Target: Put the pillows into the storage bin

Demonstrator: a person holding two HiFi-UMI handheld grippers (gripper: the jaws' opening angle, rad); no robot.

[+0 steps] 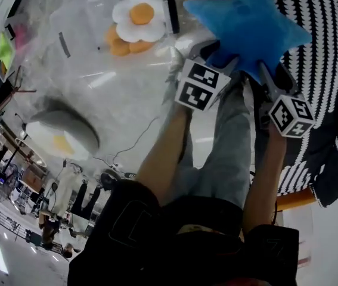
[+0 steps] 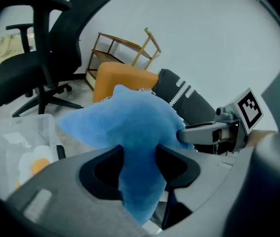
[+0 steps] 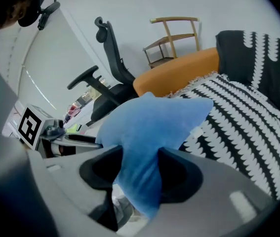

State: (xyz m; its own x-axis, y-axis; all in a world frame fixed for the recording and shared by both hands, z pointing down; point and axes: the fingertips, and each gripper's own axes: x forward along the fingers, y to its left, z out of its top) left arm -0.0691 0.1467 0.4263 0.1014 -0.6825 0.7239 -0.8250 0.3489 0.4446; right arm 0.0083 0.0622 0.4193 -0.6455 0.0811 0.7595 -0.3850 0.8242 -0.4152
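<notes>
Both arms (image 1: pixel 163 154) outstretched, angled down | left gripper (image 2: pixel 139 167) fingers, right gripper (image 3: pixel 140 169) fingers pinch blue star pillow (image 1: pixel 246 22)

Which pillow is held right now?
The blue star pillow, clamped by left gripper and right gripper; the white egg pillow and grey egg pillow lie untouched.

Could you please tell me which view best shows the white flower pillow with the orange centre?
The head view: the flower pillow lies nearly whole in the clear bin. The left gripper view catches only part of it at lower left, past the blue star pillow. The right gripper view does not show it.
</notes>
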